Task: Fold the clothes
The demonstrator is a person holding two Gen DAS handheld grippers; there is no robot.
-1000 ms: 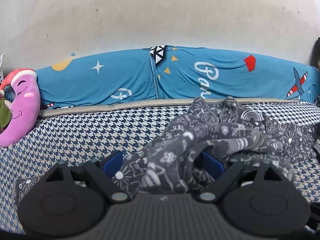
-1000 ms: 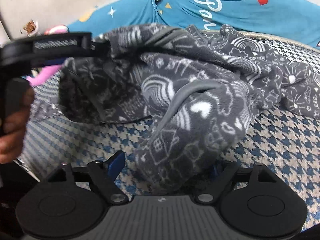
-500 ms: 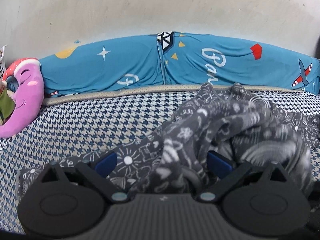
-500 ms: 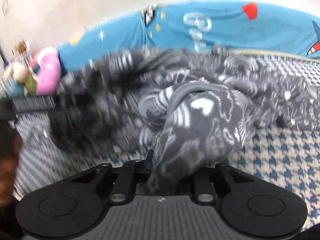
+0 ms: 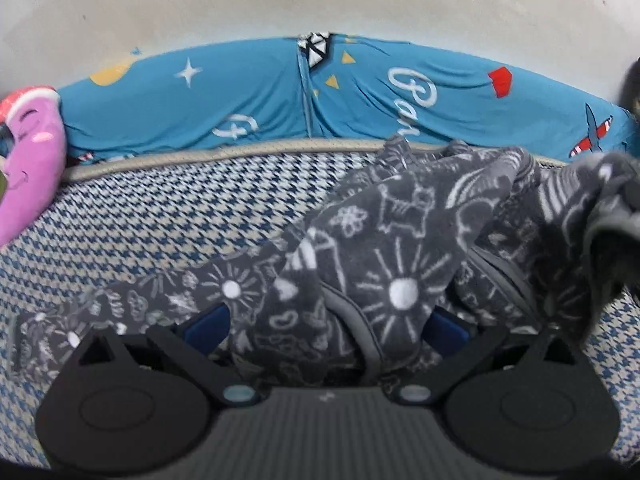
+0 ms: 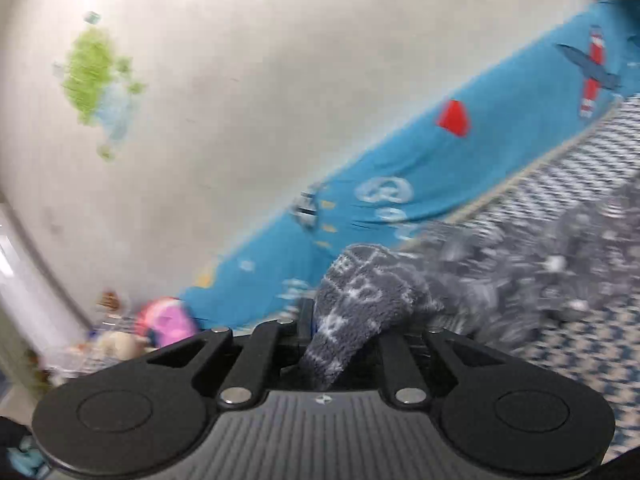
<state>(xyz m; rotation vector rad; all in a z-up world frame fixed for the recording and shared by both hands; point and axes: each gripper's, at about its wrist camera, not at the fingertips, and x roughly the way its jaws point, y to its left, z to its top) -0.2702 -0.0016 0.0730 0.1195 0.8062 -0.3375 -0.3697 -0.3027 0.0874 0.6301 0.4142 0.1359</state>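
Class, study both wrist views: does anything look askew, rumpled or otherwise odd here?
Yes. The grey patterned garment lies bunched and twisted on the houndstooth surface, not flat. The right claw is shut on a fold of it; the left claw is open with cloth heaped between its fingers. The right view is tilted and blurred.

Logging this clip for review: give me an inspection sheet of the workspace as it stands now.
Surface: houndstooth cover, blue and cream.
Job's things: grey patterned garment, rumpled, unfolded, partly lifted.
Clutter: pink moon plush at far left.
Grippers: left gripper open, garment draped between its fingers; right gripper shut on a bunch of the garment, view blurred.
Cables: nothing seen.
Surroundings: blue printed bolster along a pale wall; green wall sticker.
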